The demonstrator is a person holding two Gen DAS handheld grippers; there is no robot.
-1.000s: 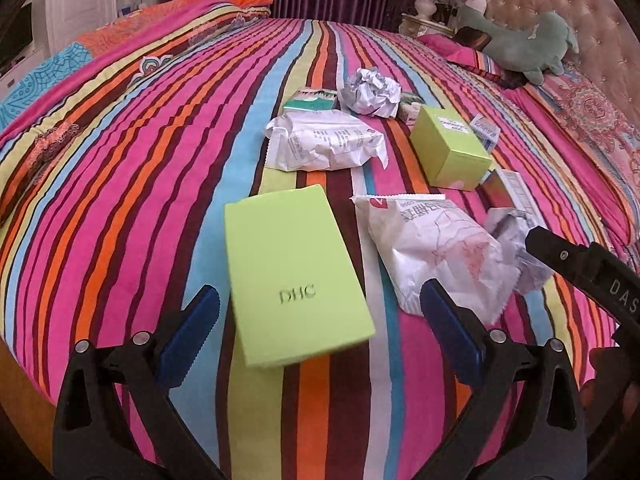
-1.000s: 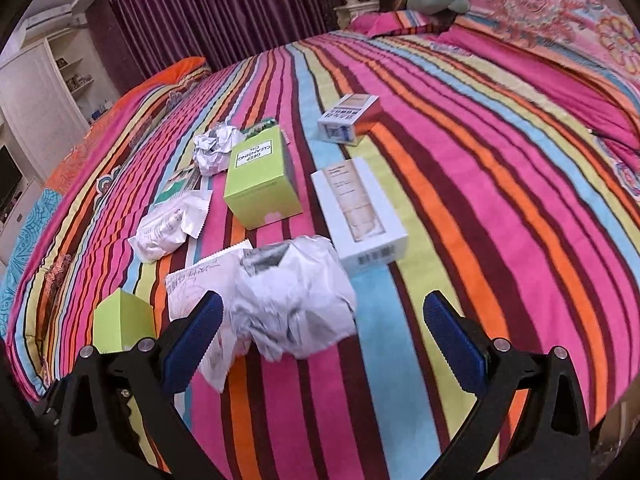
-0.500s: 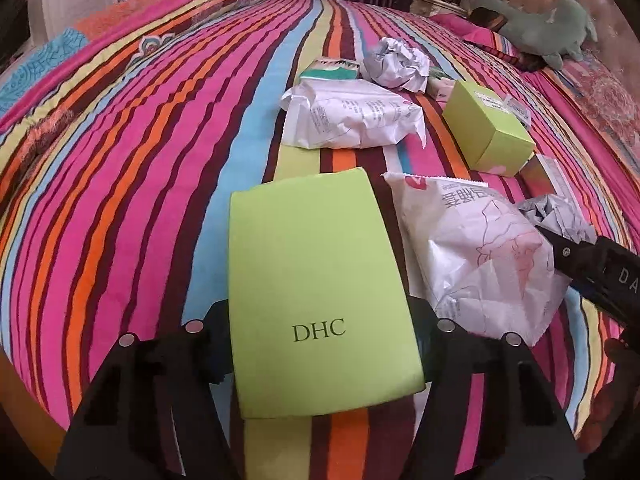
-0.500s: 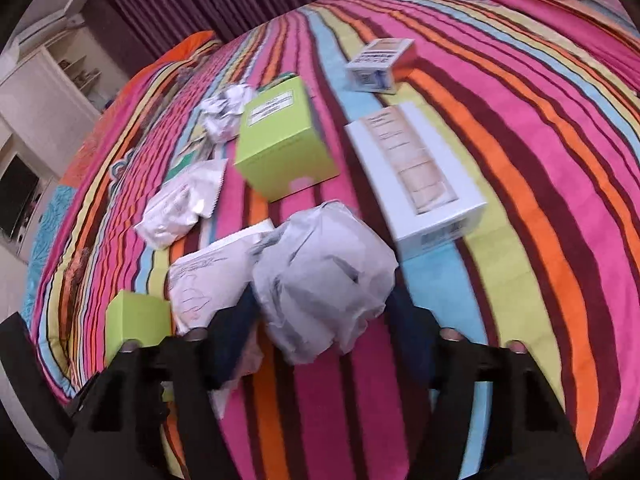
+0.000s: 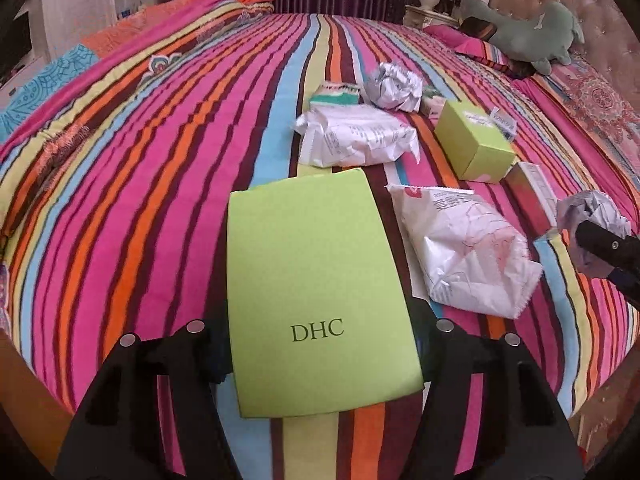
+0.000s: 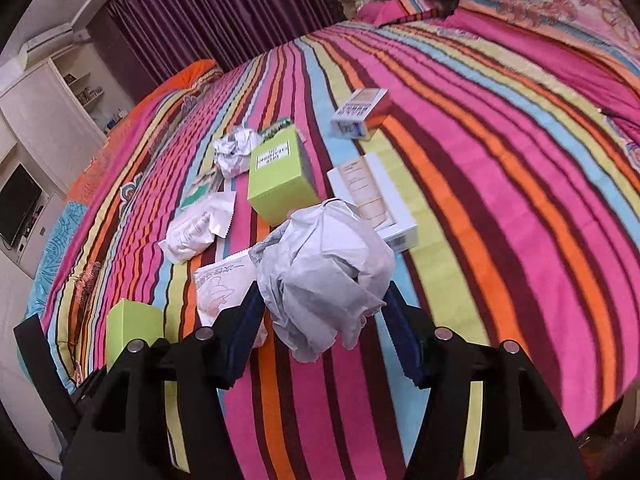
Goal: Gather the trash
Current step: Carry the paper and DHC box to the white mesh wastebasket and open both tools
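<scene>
My left gripper [image 5: 320, 350] is shut on a flat lime-green DHC box [image 5: 316, 280] and holds it over the striped bed [image 5: 160, 160]. My right gripper [image 6: 322, 330] is shut on a crumpled grey-white paper ball [image 6: 324, 268], lifted a little above the bed; the ball also shows at the right edge of the left wrist view [image 5: 592, 212]. The DHC box shows at lower left in the right wrist view [image 6: 134, 330]. Other trash lies on the bed: a white printed bag [image 5: 464, 252], a white wrapper [image 5: 356, 136], a second paper ball [image 5: 394, 86].
A lime-green cube box [image 6: 278, 178], a long white box [image 6: 380, 200] and a small white-orange box [image 6: 360, 114] lie on the bed. A small green-white packet [image 5: 334, 94] lies behind the wrapper. A green plush toy [image 5: 528, 36] lies by the headboard. White shelving [image 6: 48, 120] stands left.
Both grippers went from open to shut: the left closed on the DHC box, the right on the paper ball. Both things now sit slightly raised.
</scene>
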